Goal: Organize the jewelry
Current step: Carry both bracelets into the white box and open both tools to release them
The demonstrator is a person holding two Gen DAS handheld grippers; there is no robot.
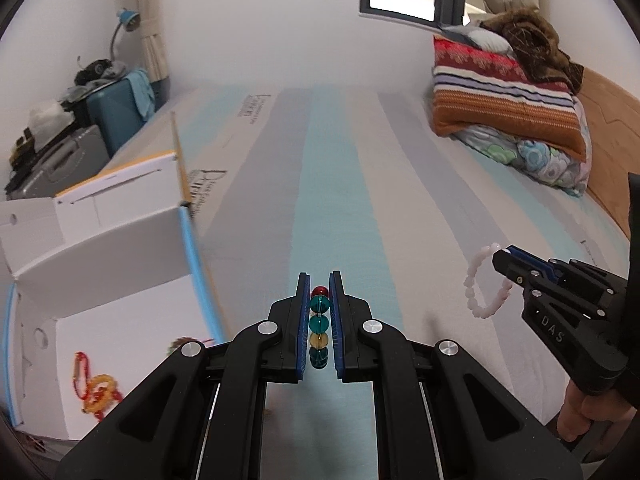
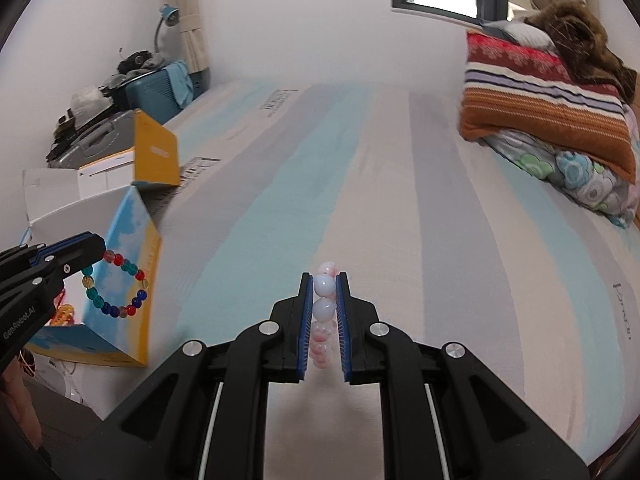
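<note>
Looking along the left gripper (image 1: pixel 319 286), its blue-padded jaws are clenched on a multicoloured bead bracelet (image 1: pixel 319 324), held above the striped bed (image 1: pixel 352 184). To its left stands an open white box (image 1: pixel 104 280) with red and orange jewelry (image 1: pixel 98 392) lying on its floor. At the right edge, the right gripper (image 1: pixel 505 257) pinches a pale pink bracelet (image 1: pixel 482 288) that hangs free over the bed.

From the right wrist, the right gripper (image 2: pixel 324 280) grasps the pink bracelet (image 2: pixel 324 300) between its pads. On the left, the left gripper (image 2: pixel 96 250) carries the coloured bracelet (image 2: pixel 120 288) dangling just beside the box (image 2: pixel 128 240). Folded blankets (image 2: pixel 544 112) are stacked at the far right.
</note>
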